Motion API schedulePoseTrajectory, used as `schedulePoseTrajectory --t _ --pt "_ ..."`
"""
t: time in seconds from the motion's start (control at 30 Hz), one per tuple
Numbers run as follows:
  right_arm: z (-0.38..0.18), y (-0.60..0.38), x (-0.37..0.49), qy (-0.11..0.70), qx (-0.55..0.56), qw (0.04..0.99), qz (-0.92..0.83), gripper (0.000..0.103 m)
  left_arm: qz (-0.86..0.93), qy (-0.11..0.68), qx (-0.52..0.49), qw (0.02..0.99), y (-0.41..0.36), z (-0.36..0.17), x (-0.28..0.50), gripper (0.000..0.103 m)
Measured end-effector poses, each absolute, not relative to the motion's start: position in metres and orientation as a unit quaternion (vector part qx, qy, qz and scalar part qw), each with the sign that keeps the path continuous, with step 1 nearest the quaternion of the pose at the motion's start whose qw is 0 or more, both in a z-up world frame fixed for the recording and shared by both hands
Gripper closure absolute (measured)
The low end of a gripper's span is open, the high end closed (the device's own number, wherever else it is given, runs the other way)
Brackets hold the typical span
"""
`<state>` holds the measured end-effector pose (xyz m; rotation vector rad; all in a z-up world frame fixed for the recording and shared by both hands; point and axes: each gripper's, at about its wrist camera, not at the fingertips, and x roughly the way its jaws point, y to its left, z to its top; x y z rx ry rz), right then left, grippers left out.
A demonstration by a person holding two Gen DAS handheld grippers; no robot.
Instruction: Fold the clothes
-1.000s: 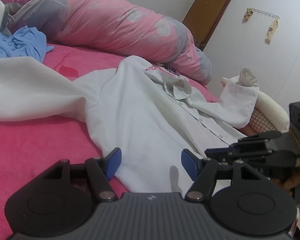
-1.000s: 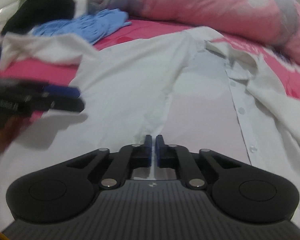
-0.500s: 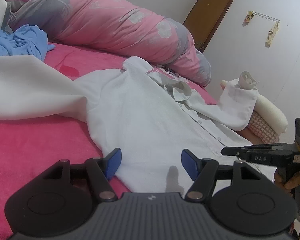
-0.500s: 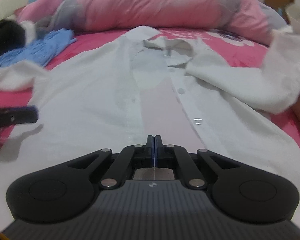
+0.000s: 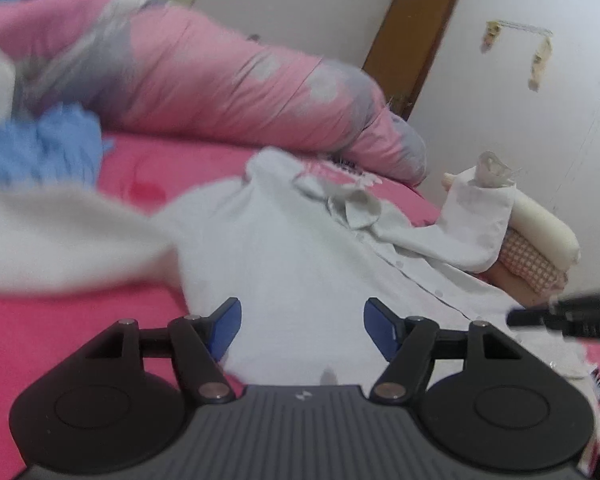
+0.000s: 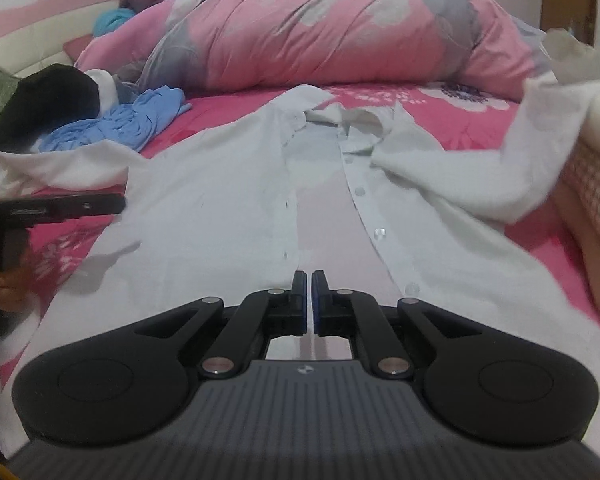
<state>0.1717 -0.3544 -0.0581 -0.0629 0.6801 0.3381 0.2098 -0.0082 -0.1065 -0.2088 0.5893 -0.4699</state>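
Note:
A white button shirt [image 6: 228, 200] lies face up on the pink bed [image 6: 452, 120], collar [image 6: 364, 124] at the far end. One sleeve [image 6: 60, 164] stretches out left. The other sleeve [image 6: 540, 140] drapes over a stack at the right. My right gripper [image 6: 309, 296] is shut just above the shirt's near hem, in line with the open front; nothing shows between its pads. My left gripper [image 5: 302, 328] is open over the shirt's lower left part [image 5: 292, 264], with cloth visible between the blue pads [image 5: 226, 326]. In the right wrist view the left gripper [image 6: 60, 208] hovers at the shirt's left edge.
A rolled pink and grey floral duvet [image 6: 340, 32] lies across the far side of the bed. A blue garment [image 6: 132, 120] and a black one [image 6: 48, 96] sit far left. A checked fabric stack [image 5: 532, 256] with a white roll [image 5: 540, 224] stands at the right edge. A brown door [image 5: 416, 44] is behind.
The right gripper has moved from the shirt's left part to the middle of the hem and stayed shut. The left gripper stays open in nearly the same spot, now blurred.

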Motion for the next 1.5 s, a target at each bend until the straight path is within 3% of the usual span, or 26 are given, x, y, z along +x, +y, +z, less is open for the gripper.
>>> schedulePoseTrajectory --t 0.17,0.37,0.6,0.83,1.1,1.5 --pt "-0.041 -0.317 0.225 0.311 -0.069 0.925 0.207 0.100 -0.212 0.278 -0.069 0.934 -0.017 -0.089 0.212 0.032" --pt "-0.058 -0.258 0.298 0.316 -0.078 0.911 0.253 0.100 -0.196 0.284 -0.087 0.934 -0.018 -0.112 0.241 0.033" --pt "-0.105 -0.268 0.334 0.417 -0.084 0.884 0.194 0.102 -0.210 0.308 -0.141 0.917 -0.002 -0.133 0.252 0.033" --pt "-0.060 -0.268 0.380 0.372 -0.069 0.911 0.166 0.094 -0.219 0.304 -0.163 0.913 0.004 -0.138 0.252 0.032" --pt "-0.089 -0.266 0.496 0.439 -0.055 0.892 0.093 0.095 -0.223 0.300 -0.166 0.913 0.004 -0.141 0.253 0.032" --pt "-0.098 -0.269 0.605 0.376 0.005 0.922 0.092 0.095 -0.223 0.294 -0.159 0.916 0.001 -0.145 0.251 0.032"
